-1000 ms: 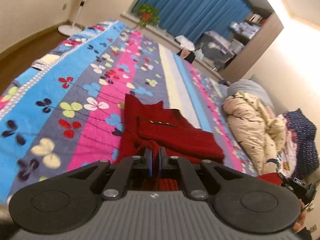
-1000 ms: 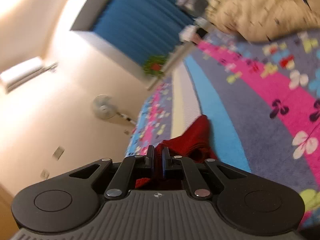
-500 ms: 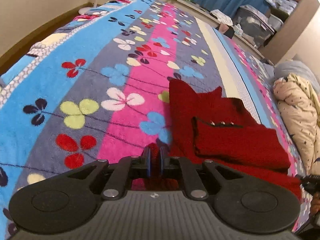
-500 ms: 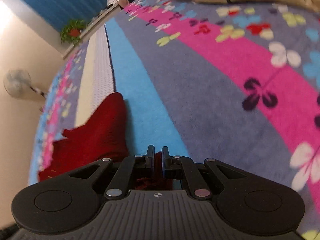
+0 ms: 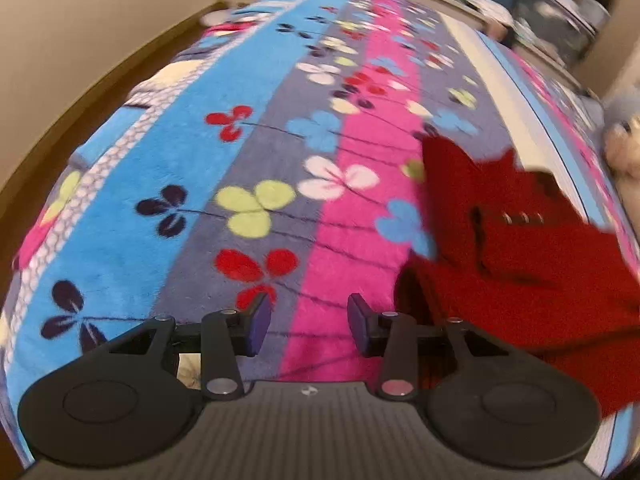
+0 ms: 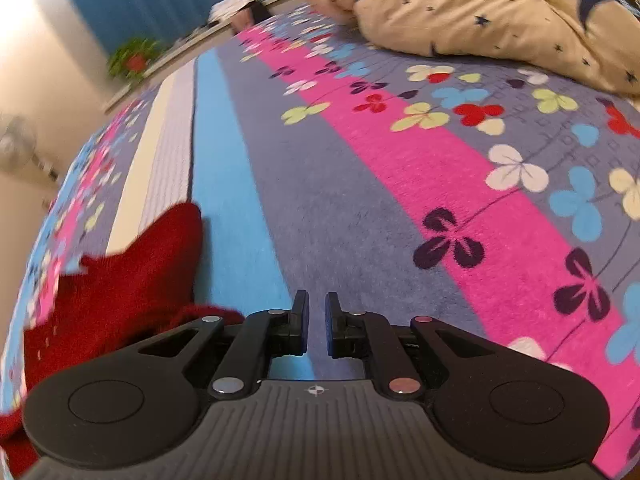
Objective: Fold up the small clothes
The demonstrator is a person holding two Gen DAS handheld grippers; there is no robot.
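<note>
A red knitted garment [image 5: 520,264] lies partly folded on the flowered blanket [image 5: 240,140], to the right of my left gripper [image 5: 308,308]. That gripper's jaws are opening and only blanket shows between its pads. In the right wrist view the same red garment [image 6: 120,280] lies to the left of my right gripper [image 6: 316,300]. Its jaws stand almost together, just starting to part, and hold nothing. Both grippers point down at the blanket [image 6: 400,168].
A beige star-print duvet [image 6: 480,8] is heaped at the top right of the bed. The bed's left edge drops to a wooden floor [image 5: 60,92]. A standing fan [image 6: 16,140] and a potted plant [image 6: 134,58] stand beyond the far side.
Both grippers came down to the blanket carrying the red cloth. The left has opened and let it go. No cloth shows between the right pads any longer.
</note>
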